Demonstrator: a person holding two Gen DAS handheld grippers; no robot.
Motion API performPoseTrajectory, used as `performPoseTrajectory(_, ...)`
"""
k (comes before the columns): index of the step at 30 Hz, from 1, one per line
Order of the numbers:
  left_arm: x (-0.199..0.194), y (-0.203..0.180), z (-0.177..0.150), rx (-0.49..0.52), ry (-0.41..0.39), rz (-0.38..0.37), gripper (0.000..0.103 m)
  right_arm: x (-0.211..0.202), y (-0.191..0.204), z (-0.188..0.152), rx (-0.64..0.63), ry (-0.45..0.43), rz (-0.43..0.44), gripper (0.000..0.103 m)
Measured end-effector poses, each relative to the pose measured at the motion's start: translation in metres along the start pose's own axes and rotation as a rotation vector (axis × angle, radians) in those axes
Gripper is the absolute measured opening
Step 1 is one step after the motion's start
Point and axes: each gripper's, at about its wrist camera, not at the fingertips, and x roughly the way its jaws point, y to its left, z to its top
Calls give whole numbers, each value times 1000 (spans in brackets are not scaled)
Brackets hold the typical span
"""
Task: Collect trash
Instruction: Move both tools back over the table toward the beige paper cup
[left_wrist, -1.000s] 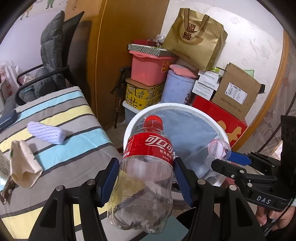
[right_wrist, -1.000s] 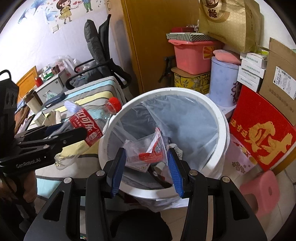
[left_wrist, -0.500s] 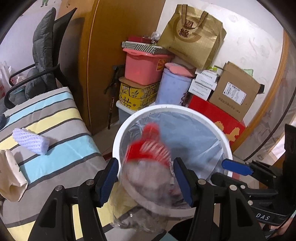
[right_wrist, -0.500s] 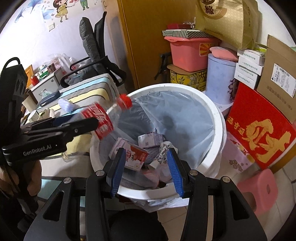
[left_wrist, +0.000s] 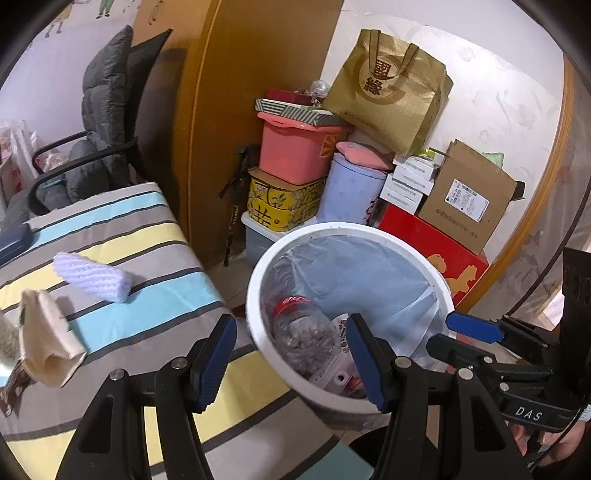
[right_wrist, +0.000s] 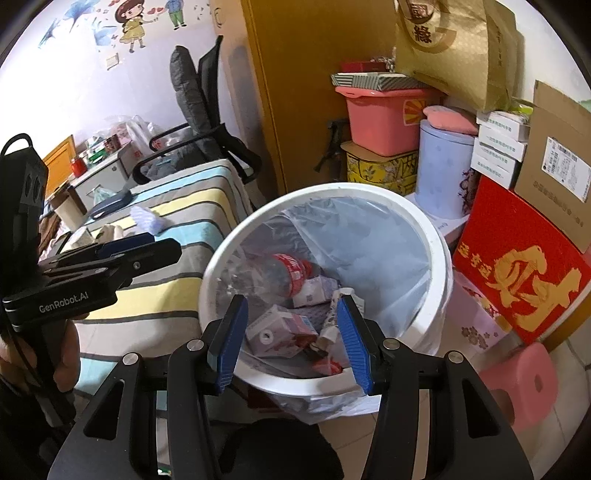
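A white bin (left_wrist: 255, 317) lined with a clear bag stands beside the striped bed; it also shows in the right wrist view (right_wrist: 439, 258). Inside lie a clear cola bottle with a red label (right_wrist: 284, 271), also visible in the left wrist view (left_wrist: 303, 328), and several cartons (right_wrist: 280, 330). My left gripper (left_wrist: 290, 360) is open and empty over the bin's near rim. My right gripper (right_wrist: 291, 339) is open and empty above the bin. A white foam net sleeve (left_wrist: 92, 277) and a beige crumpled piece (left_wrist: 44, 332) lie on the bed.
A striped bed cover (left_wrist: 122, 236) is at the left. Behind the bin are stacked boxes: a pink tub (left_wrist: 295, 151), yellow tin (left_wrist: 280, 206), lilac canister (left_wrist: 351, 192), red box (right_wrist: 517, 273) and cardboard box (left_wrist: 465, 199). A grey office chair (left_wrist: 99, 122) stands far left. A pink stool (right_wrist: 521, 384) is at the right.
The left gripper let go of the cola bottle, which fell into the bin. The right gripper's clear plastic cup also dropped in. Both grippers now stand open and empty.
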Motion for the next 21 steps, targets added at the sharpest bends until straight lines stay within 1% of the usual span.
performPoseTrajectory(4, -16, 6, -8, -21, -8, 20, 61, -4, 8, 0, -18, -9, 18, 52)
performPoseTrajectory(9, -38, 17, -19, -47, -25, 63, 61, -9, 21, 0, -27, -26, 47, 52)
performPoseTrajectory(16, -62, 35, -37, -86, -29, 121, 61, -10, 41, -4, -45, -28, 107, 52)
performPoseTrajectory(21, -75, 49, -53, -121, -26, 148, 61, -9, 57, -7, -63, -22, 155, 52)
